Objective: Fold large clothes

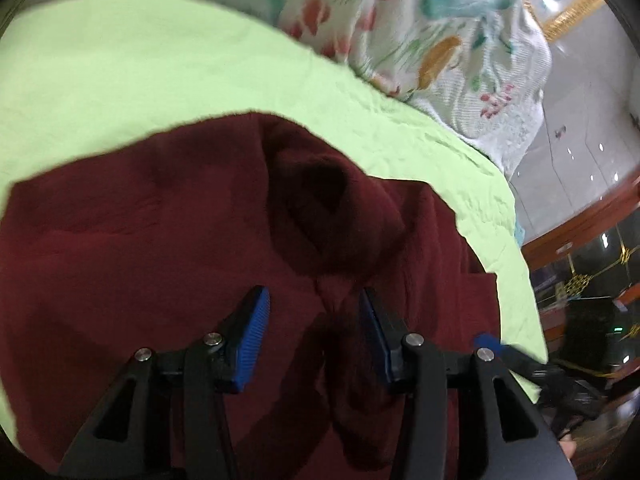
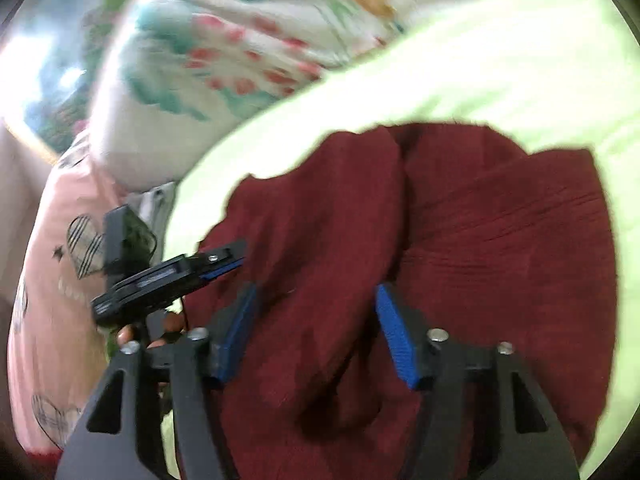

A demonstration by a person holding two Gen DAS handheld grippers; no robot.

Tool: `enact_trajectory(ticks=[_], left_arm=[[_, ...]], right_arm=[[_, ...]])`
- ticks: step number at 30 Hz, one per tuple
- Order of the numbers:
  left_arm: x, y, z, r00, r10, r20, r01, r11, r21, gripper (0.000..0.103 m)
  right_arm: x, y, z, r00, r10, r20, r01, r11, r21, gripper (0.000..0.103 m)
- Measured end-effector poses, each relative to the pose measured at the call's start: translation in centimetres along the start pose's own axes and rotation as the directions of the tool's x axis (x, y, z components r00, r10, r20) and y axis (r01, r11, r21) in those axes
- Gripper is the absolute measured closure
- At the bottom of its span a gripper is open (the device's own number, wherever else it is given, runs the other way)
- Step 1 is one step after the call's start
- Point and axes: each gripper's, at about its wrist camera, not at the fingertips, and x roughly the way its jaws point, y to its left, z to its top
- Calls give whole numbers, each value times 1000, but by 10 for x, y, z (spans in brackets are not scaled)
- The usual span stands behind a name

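A dark maroon garment (image 1: pixel 168 232) lies bunched on a light green bed sheet (image 1: pixel 120 80), with a deep fold (image 1: pixel 316 192) near its middle. My left gripper (image 1: pixel 313 293) hovers over it, open, its blue pads (image 1: pixel 252 340) apart and only cloth showing below the gap. In the right wrist view the same garment (image 2: pixel 500 248) is folded into two lobes. My right gripper (image 2: pixel 316 289) is open above it, pads (image 2: pixel 394 336) clear of the cloth. The left gripper (image 2: pixel 180 276) shows at the garment's left edge, held by a hand (image 2: pixel 168 326).
A floral quilt (image 1: pixel 420 40) is heaped at the back of the bed. The sheet's edge (image 1: pixel 520 248) drops to a glossy floor and wooden furniture (image 1: pixel 580 220) on the right. A pink cloth with heart prints (image 2: pixel 52 272) lies at the left.
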Motion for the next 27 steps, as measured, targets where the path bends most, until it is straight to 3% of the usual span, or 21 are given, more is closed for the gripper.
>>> enact_trajectory(ticks=[2, 4, 5, 6, 7, 8, 9, 11, 13, 16, 19, 20, 22, 23, 27], left_arm=[[9, -1, 5, 1000, 4, -15, -4, 1000, 1, 57], [16, -7, 9, 1000, -3, -29, 4, 1000, 27, 57], [21, -10, 10, 999, -7, -42, 9, 999, 39, 57], [25, -14, 11, 998, -7, -58, 10, 999, 52, 57], [31, -20, 12, 998, 12, -65, -7, 997, 76, 60], [33, -25, 12, 998, 18, -63, -12, 995, 99, 82], [36, -30, 12, 998, 12, -68, -3, 993, 121, 96], [34, -38, 8, 998, -10, -67, 20, 989, 150, 97], [16, -44, 4, 1000, -19, -14, 21, 982, 186, 97], [-21, -41, 10, 995, -88, 53, 79, 985, 156, 99], [-61, -29, 25, 985, -133, 112, 120, 986, 113, 99], [-75, -25, 31, 979, -152, 133, 140, 985, 98, 99], [-101, -13, 39, 969, -181, 170, 171, 983, 71, 99], [-108, -8, 41, 965, -194, 175, 186, 981, 61, 99], [-116, 12, 36, 966, -219, 137, 216, 976, 35, 103]], right_arm=[[20, -10, 2, 999, -13, -51, 16, 999, 52, 72], [30, -10, 1, 997, 19, -78, -15, 998, 55, 77], [31, -8, 0, 997, 39, -72, -35, 998, 53, 83], [30, -6, -1, 996, 69, -62, -66, 997, 51, 95], [28, -4, -1, 996, 80, -46, -78, 996, 48, 99], [27, -2, 3, 996, 84, -33, -82, 996, 44, 98], [23, 0, 3, 995, 95, -18, -94, 995, 40, 99], [14, 0, 6, 990, 139, 13, -140, 989, 43, 99], [5, 2, 9, 985, 168, 35, -170, 985, 39, 99], [-9, 3, 15, 971, 229, 69, -232, 971, 47, 99], [-27, 7, 28, 933, 331, 141, -342, 938, 54, 99], [-35, 5, 31, 908, 382, 174, -397, 916, 61, 99], [-49, -5, 33, 837, 486, 252, -521, 848, 96, 99], [-52, -9, 33, 829, 490, 270, -533, 838, 115, 99], [-42, -26, 16, 896, 388, 216, -426, 888, 172, 99]])
